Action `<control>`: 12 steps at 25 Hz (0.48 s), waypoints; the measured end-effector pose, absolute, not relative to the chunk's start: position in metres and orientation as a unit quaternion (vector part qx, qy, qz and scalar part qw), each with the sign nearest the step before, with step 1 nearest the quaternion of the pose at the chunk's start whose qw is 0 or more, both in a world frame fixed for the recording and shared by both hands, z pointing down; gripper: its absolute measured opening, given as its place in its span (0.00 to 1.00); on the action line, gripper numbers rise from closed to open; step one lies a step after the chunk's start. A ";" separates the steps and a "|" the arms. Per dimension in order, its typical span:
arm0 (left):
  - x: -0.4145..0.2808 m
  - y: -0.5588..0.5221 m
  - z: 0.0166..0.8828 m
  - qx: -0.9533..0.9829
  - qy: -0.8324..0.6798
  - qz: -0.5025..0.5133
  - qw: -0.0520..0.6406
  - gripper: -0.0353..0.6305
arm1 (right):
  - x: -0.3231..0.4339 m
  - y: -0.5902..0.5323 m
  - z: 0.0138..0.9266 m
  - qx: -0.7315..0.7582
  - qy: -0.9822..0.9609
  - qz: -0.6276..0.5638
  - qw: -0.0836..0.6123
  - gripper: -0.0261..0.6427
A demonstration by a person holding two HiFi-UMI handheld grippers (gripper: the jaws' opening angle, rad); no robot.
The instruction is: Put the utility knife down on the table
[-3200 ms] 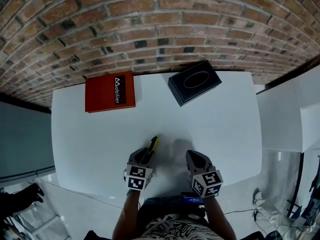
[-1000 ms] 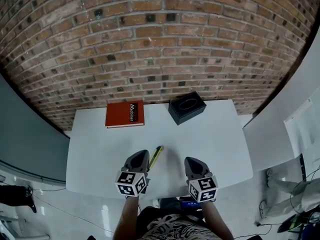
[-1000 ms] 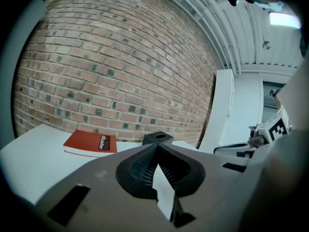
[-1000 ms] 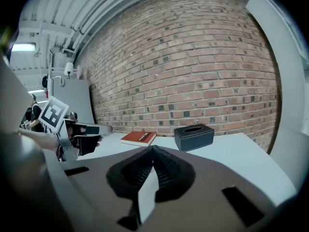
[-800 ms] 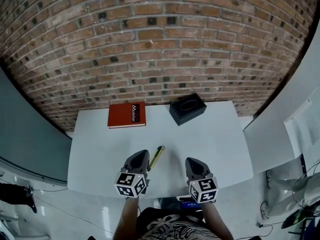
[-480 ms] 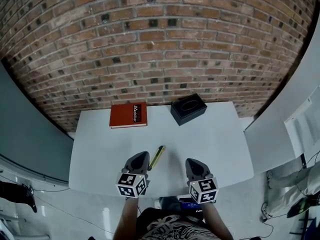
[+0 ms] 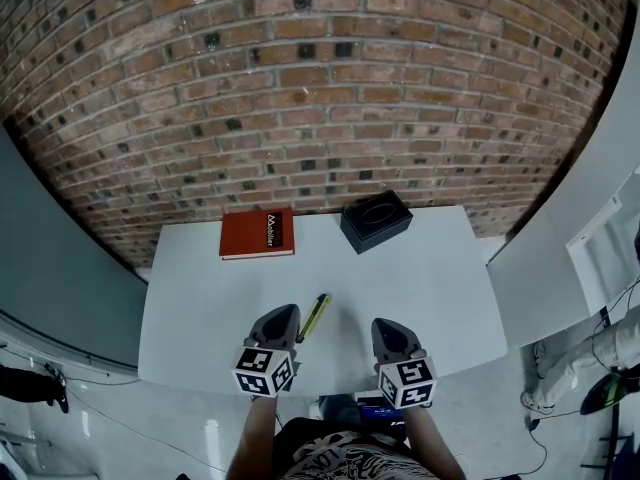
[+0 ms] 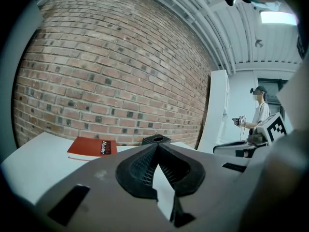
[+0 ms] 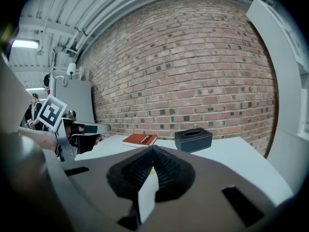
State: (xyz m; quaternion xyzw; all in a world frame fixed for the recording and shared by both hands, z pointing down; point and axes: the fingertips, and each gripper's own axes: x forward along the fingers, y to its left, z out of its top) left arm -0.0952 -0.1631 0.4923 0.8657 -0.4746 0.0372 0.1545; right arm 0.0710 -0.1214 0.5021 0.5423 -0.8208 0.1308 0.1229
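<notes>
White table (image 7: 430, 288): far edge against brick wall (image 7: 320, 88), centre and right side bare. Red book (image 7: 258, 233) and black tissue box (image 7: 376, 220) sit along the far edge. Left gripper (image 7: 284, 313) and right gripper (image 7: 386, 326) at near edge, jaws closed, nothing held. Utility knife (image 7: 316, 315) lies flat on the table, just right of the left gripper.

The middle and right of the white bench (image 7: 440, 288) lie bare, leaving open passage ahead of the right tool (image 7: 386, 325). Along the far edge, by the brick wall (image 7: 300, 98), a red book (image 7: 258, 233) lies flat. A black tissue box (image 7: 376, 220) stands to its right, with a gap between them. A yellow utility knife (image 7: 316, 314) lies just beside the left tool (image 7: 281, 313), in the lane between both tools. A white panel (image 7: 560, 238) bounds the bench's right side.
</notes>
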 end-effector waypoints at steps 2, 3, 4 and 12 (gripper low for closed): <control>-0.096 -0.163 0.492 0.866 -0.475 0.037 0.154 0.07 | 0.071 -0.121 0.503 0.543 -0.821 0.131 0.123 0.04; -0.096 -0.163 0.493 0.866 -0.475 0.037 0.154 0.07 | 0.071 -0.121 0.503 0.543 -0.820 0.130 0.123 0.04; -0.097 -0.163 0.493 0.865 -0.475 0.037 0.154 0.07 | 0.071 -0.121 0.503 0.543 -0.820 0.130 0.124 0.04; -0.101 -0.164 0.498 0.864 -0.476 0.034 0.160 0.07 | 0.067 -0.122 0.505 0.541 -0.821 0.128 0.129 0.04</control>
